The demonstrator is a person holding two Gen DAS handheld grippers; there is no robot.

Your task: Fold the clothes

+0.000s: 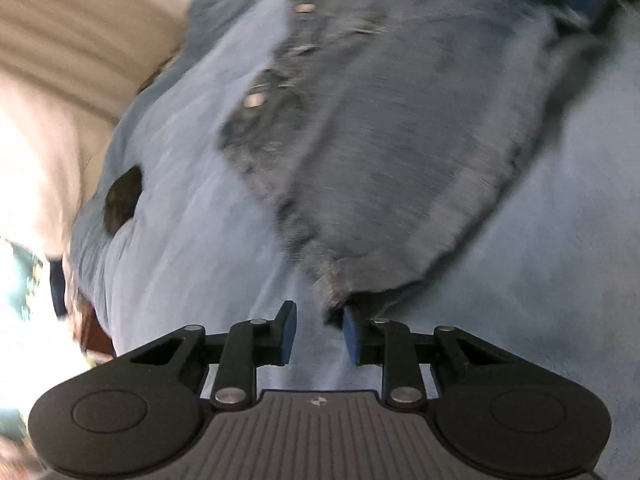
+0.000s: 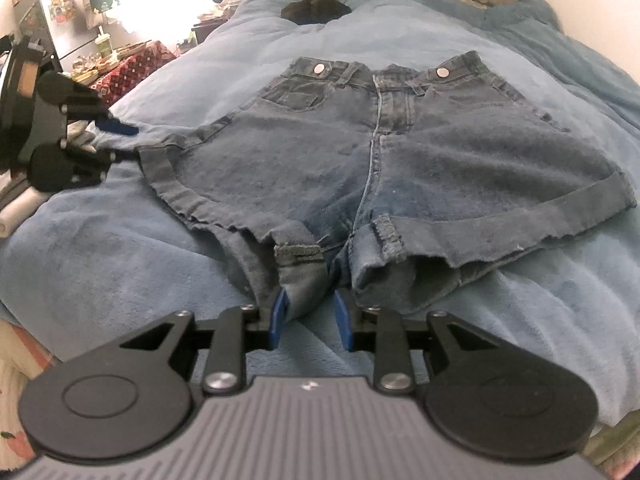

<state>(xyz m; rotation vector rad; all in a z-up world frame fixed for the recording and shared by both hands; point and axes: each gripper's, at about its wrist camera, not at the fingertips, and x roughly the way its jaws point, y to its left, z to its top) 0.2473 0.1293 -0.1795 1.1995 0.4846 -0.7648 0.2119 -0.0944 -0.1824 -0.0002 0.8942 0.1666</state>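
Two grippers frame your denim shorts, spread flat mid-bed on the blue blanket: the right gripper straddles the crotch, fingers parted, the left gripper gapes beside the hem corner, ready to fold.

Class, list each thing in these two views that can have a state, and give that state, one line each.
Denim shorts: spread flat, front up, not yet folded, both waist buttons fastened.
Leg cuffs: turned up.
Left gripper: jaws open, at the shorts' edge.
Right gripper: jaws open around the crotch fabric, not clamped.
Blue blanket: spread beneath the shorts, lightly rumpled.
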